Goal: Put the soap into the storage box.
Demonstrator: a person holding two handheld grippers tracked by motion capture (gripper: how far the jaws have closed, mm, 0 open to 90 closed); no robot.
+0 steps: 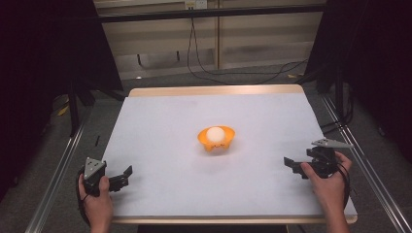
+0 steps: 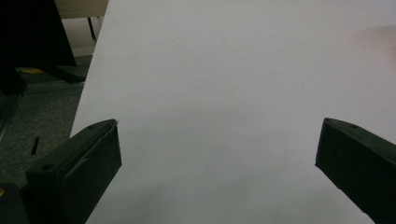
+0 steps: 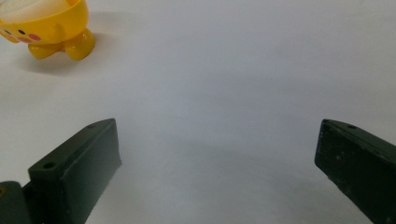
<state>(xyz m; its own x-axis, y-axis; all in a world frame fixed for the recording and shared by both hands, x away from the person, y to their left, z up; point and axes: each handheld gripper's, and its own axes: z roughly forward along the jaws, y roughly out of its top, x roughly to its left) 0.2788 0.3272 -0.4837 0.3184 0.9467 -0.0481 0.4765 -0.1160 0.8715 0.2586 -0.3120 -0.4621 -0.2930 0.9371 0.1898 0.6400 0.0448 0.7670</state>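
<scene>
Orange bowl with a white ball inside sits mid-bench, untouched. The left hand-held gripper and right hand-held gripper rest near the front corners, well apart from it, jaws wide and empty; everything seems left to do.

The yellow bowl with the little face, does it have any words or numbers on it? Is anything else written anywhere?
None: no words or numbers can be read anywhere.
The yellow bowl carries only a painted face with dark eyes and pink cheeks, no letters.
The white ball in it and the white table cover are blank.
</scene>
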